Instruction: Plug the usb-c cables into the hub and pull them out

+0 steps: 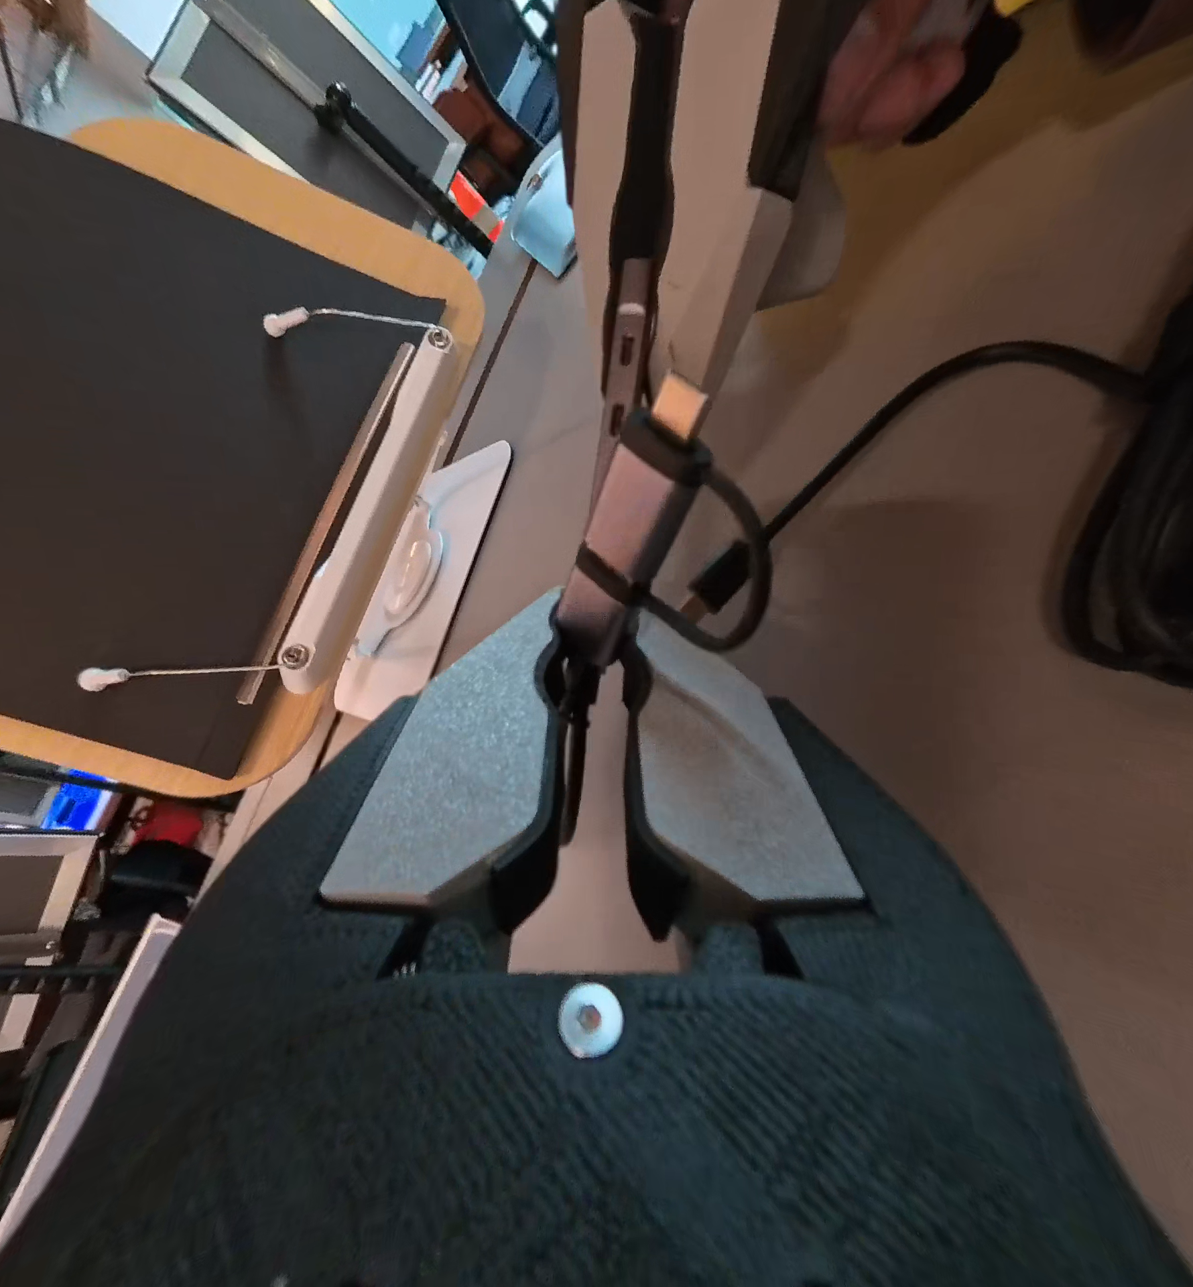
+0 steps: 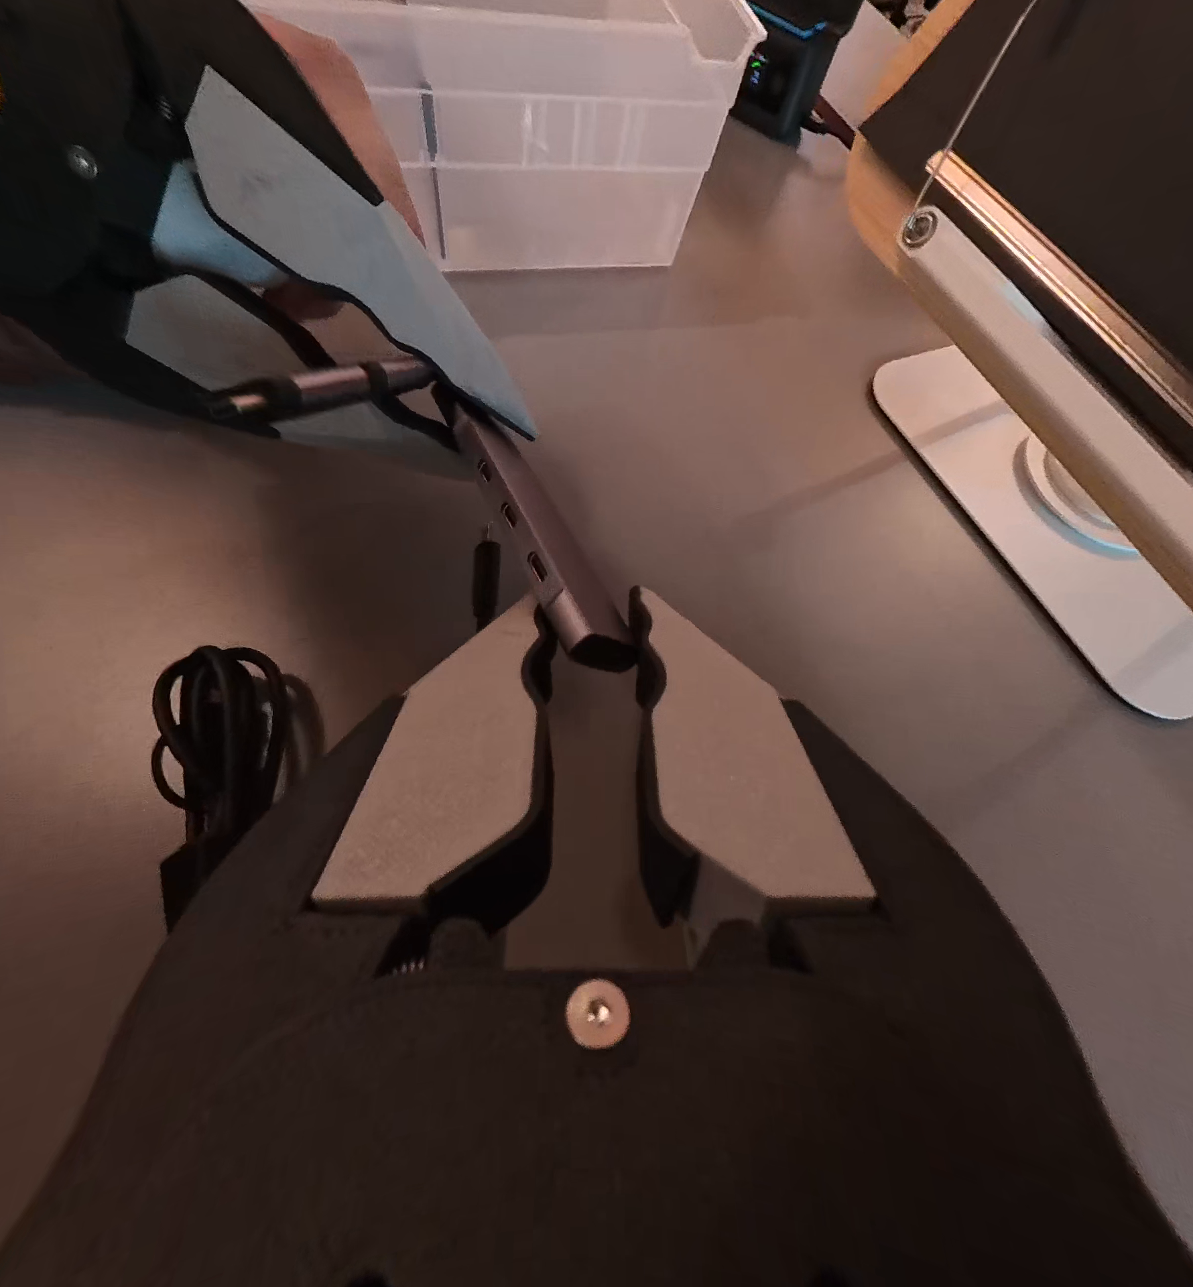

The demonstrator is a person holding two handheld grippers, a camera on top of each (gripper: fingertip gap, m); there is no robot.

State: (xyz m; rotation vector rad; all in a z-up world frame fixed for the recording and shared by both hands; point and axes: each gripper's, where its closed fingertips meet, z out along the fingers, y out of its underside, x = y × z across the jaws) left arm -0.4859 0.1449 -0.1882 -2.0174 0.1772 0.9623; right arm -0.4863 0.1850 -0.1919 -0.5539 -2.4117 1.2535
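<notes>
My right gripper point(image 2: 590, 627) is shut on the near end of a slim grey hub point(image 2: 531, 529), held above the table; several USB-C ports along its side are empty. My left gripper point(image 1: 594, 627) is shut on the hub's own grey plug adapter point(image 1: 639, 508), which has a metal tip and a black strap. The hub point(image 1: 625, 327) stands just beyond it, between the right gripper's fingers point(image 1: 705, 244). A loose black USB-C cable lies on the table, its plug point(image 2: 486, 578) beside the hub and its coil point(image 2: 225, 724) to the left. In the left wrist view the plug point(image 1: 719, 578) and coil point(image 1: 1165, 501) lie on the right.
A black panel with a wooden edge point(image 2: 879, 174) on a white stand point(image 2: 997, 501) is at the right. A clear plastic bin point(image 2: 552, 139) stands at the back of the grey table point(image 2: 719, 390). A person's hand point(image 1: 886, 76) holds the right gripper. Left tips to right tips: about 5 centimetres.
</notes>
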